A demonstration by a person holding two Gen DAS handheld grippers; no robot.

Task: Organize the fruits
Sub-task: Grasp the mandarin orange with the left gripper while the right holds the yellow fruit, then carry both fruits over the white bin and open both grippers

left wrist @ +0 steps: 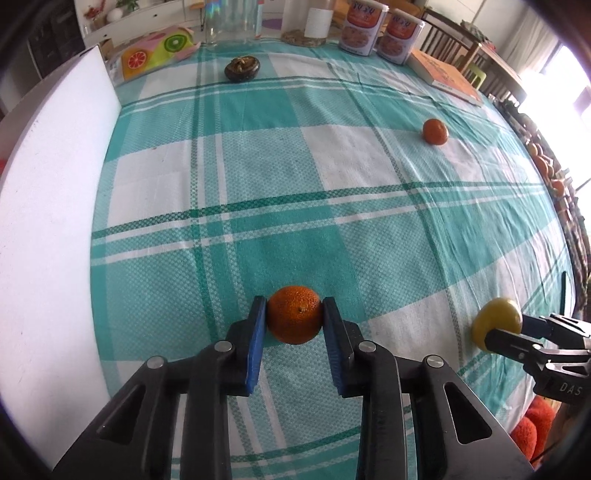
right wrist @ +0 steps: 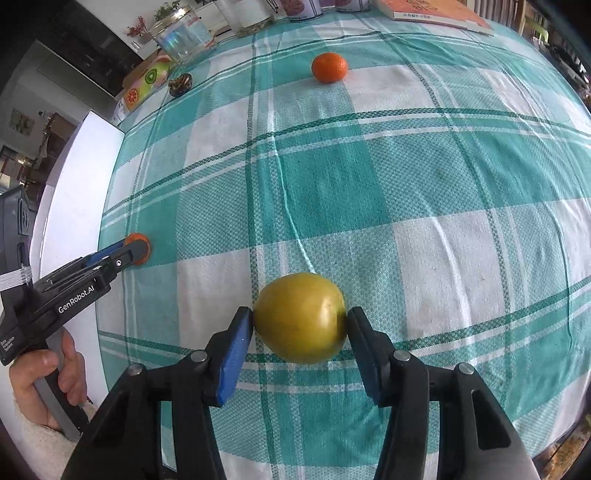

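Note:
My left gripper is shut on a mandarin, its blue pads pressing both sides, low over the teal checked tablecloth. It also shows at the left of the right wrist view. My right gripper is shut on a yellow-green apple; the apple also shows at the right of the left wrist view. A second mandarin lies loose on the cloth far right, also seen in the right wrist view. A dark brown fruit sits at the far side.
A white board runs along the table's left edge. At the back stand a glass jar, two printed cans, a fruit-print box and an orange book. More oranges lie beyond the right edge.

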